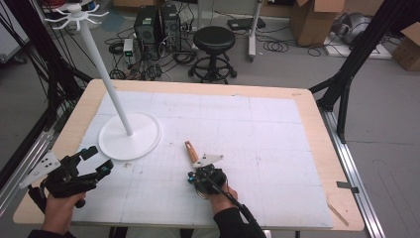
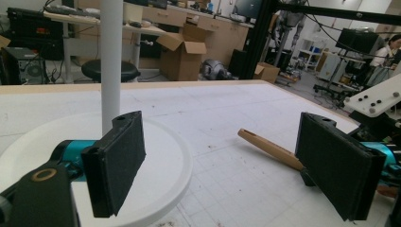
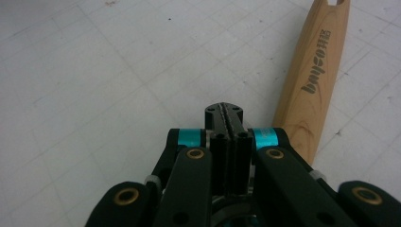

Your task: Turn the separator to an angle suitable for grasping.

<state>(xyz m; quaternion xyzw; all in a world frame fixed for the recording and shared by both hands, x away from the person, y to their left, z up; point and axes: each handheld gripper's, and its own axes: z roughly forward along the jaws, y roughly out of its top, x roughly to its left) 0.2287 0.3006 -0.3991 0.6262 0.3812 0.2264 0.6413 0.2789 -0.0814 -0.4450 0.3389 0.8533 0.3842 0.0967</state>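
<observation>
1. Jaws of the right gripper are pressed flat together, low in the middle of the right gripper view, with nothing between them.
2. Just right of them a wooden handle lies on the white table mat, running to the upper right corner.
3. At lower left of the high view, the left gripper stands wide apart, empty, near the white stand base.

The stand, with its wide round base and tall pole, blocks the bench's left side. Right of the stand lies a wooden handle, with bare mat between them. Beyond the handle, right of the stand, the bench lies open to its edges.
</observation>
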